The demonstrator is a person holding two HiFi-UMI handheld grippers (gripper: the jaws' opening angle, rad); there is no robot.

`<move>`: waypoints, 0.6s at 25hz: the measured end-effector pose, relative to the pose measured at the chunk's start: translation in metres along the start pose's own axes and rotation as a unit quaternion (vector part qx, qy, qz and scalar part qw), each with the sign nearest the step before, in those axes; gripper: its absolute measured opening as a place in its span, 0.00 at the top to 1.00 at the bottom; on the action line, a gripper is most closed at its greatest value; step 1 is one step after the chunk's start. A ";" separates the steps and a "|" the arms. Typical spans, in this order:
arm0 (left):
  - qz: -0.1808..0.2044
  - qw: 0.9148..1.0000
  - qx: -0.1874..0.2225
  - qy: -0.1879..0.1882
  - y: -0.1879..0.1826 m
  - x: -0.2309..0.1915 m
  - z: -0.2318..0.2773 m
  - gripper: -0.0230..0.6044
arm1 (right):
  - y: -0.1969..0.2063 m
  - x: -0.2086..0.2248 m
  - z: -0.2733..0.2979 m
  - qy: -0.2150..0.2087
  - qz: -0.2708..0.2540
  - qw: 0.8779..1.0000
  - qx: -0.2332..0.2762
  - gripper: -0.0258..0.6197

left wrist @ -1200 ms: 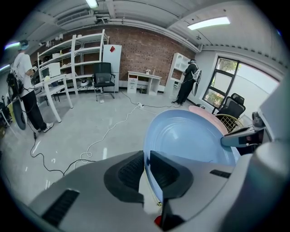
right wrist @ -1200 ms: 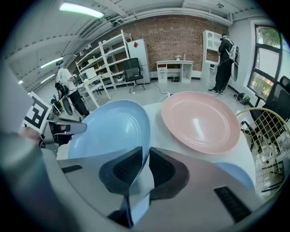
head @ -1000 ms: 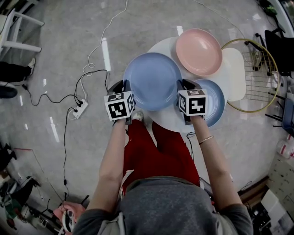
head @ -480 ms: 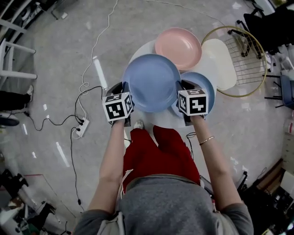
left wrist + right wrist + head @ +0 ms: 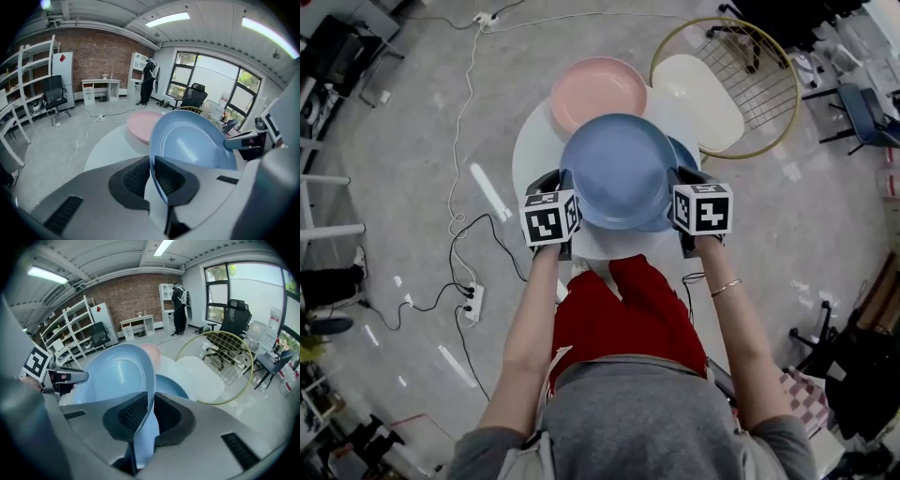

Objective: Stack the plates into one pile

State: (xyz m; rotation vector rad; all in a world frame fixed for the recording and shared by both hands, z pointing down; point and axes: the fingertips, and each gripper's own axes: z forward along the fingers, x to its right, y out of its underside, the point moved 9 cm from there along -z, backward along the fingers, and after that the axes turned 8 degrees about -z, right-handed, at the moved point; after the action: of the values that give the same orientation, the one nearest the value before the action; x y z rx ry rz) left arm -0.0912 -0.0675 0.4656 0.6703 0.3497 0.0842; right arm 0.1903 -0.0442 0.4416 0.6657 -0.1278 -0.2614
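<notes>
A light blue plate (image 5: 619, 171) hangs above the round white table (image 5: 532, 150), held by its rim on both sides. My left gripper (image 5: 559, 180) is shut on its left edge and my right gripper (image 5: 682, 176) on its right edge. In the left gripper view the pads of the left gripper (image 5: 152, 174) pinch the light blue plate (image 5: 197, 140). The right gripper view shows the right gripper (image 5: 151, 414) clamped on the same light blue plate (image 5: 117, 376). A darker blue plate (image 5: 686, 159) lies beneath, mostly covered. A pink plate (image 5: 598, 92) and a cream plate (image 5: 698, 98) rest farther back.
A gold wire ring rack (image 5: 773, 89) stands past the table at the back right. Cables and a power strip (image 5: 473, 302) lie on the floor to the left. An office chair (image 5: 234, 317) and a standing person (image 5: 180, 308) are far off in the room.
Both grippers have carried the light blue plate to the right, so it now covers most of the darker blue plate. The grip on both rims is unchanged.
</notes>
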 end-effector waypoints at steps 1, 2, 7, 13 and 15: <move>0.009 1.000 -0.005 0.008 -0.001 0.010 0.006 0.89 | 0.006 0.009 -0.004 0.007 0.010 1.000 -0.001 0.87; 0.018 1.000 -0.010 0.015 -0.001 0.019 0.011 0.89 | 0.012 0.017 -0.007 0.014 0.019 1.000 -0.003 0.87; 0.055 0.997 -0.041 0.035 0.002 0.057 0.036 0.89 | 0.042 0.050 -0.016 0.040 0.053 0.998 -0.021 0.87; 0.078 0.994 -0.072 0.040 0.011 0.079 0.052 0.90 | 0.067 0.068 -0.018 0.047 0.071 0.996 -0.040 0.87; 0.083 0.993 -0.079 0.033 0.014 0.082 0.055 0.90 | 0.072 0.071 -0.015 0.044 0.072 0.995 -0.048 0.87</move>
State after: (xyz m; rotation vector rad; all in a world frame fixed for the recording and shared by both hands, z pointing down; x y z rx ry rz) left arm 0.0050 -0.0745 0.4908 0.5393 0.3470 0.2900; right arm 0.2754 -0.0006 0.4769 0.5696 -0.0770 -0.0992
